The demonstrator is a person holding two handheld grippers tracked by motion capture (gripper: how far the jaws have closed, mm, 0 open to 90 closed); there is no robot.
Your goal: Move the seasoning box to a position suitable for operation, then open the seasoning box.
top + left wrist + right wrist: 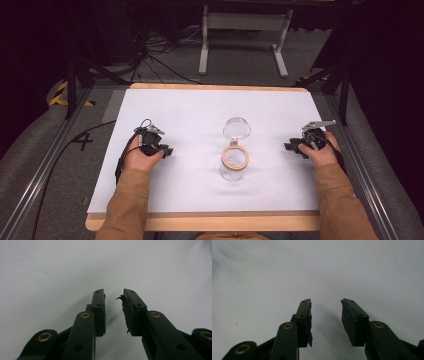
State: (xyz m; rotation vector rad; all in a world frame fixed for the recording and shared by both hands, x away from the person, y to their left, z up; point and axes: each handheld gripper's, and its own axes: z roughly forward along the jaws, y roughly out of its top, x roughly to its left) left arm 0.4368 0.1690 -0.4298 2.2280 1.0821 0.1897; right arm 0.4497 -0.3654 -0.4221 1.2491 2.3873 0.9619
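White sheeting covers the wooden worktop (pixel 210 220), and a clear glass jar with a wood-rimmed mouth (pixel 234 163) stands midway, nearer the front edge, its round clear lid (pixel 236 128) lying just behind it. Left gripper (pixel 167 151) and right gripper (pixel 289 147) rest near opposite side edges, jaws spread and empty. Likely nothing has begun; next, reach inward for lid and jar.

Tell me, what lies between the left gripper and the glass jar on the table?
Nothing. In the high view, the stretch of white table cover from the left gripper to the glass jar is bare; the round clear lid lies behind the jar, off that line.
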